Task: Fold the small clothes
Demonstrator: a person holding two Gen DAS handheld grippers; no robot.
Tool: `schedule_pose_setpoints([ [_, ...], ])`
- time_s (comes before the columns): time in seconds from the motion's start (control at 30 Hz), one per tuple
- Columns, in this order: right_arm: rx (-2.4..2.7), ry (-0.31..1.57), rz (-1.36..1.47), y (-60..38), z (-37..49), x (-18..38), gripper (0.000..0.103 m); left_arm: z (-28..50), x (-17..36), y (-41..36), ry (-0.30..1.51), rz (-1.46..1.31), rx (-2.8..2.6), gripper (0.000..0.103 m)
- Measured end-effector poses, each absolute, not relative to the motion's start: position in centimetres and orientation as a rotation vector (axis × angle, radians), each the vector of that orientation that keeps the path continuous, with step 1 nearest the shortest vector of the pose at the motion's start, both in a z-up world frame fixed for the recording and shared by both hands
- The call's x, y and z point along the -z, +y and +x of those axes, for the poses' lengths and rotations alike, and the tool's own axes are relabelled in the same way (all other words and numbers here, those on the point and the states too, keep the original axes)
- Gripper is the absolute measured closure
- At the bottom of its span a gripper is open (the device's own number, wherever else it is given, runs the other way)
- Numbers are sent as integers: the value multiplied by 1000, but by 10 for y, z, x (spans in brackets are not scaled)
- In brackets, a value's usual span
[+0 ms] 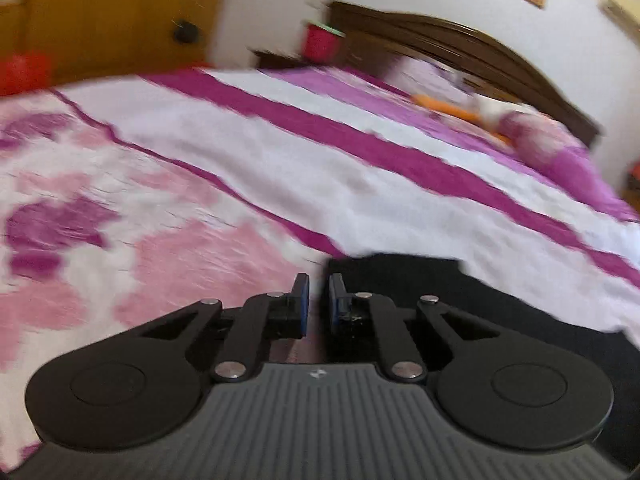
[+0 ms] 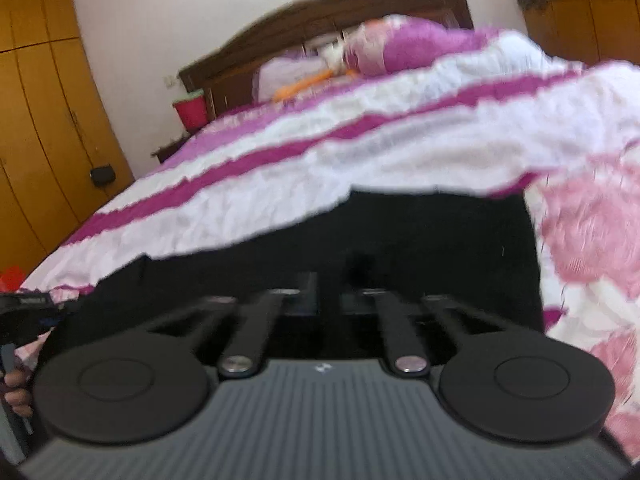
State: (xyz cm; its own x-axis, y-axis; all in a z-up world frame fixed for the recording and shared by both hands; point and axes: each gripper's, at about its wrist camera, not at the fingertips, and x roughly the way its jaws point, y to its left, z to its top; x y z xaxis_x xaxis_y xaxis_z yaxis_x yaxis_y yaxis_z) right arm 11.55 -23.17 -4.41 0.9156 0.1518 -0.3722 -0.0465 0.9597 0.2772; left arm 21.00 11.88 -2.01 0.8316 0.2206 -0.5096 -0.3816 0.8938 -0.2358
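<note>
On bed (image 1: 280, 152) — black garment (image 2: 420, 240) under right gripper (image 2: 328, 292).

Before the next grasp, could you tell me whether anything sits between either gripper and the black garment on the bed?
Nothing visible does. The black garment lies directly under the right gripper, and its corner is beside the left gripper on the bedspread.

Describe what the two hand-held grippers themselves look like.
The left hand-held gripper is matte black: two round discs, hinged link arms with silver pivot pins, a grey ribbed body with a small white logo, and blue finger pads. The right hand-held gripper looks identical, but blur hides its pad colour. No cables show.
</note>
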Motion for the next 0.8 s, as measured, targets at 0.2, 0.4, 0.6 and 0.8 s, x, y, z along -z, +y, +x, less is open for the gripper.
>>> schedule_pose_setpoints([
  [0.2,-8,387,171,-223,117,48,93,221,34,126,538,-362,-378,92],
  [0.4,-22,453,231,-232,120,52,89,201,15,128,477,-395,-321,91],
  [0.6,47,388,193,-224,96,33,88,186,-18,100,431,-317,-117,90],
  [0.8,-57,365,148,-216,89,26,88,215,18,86,598,-313,-126,91],
])
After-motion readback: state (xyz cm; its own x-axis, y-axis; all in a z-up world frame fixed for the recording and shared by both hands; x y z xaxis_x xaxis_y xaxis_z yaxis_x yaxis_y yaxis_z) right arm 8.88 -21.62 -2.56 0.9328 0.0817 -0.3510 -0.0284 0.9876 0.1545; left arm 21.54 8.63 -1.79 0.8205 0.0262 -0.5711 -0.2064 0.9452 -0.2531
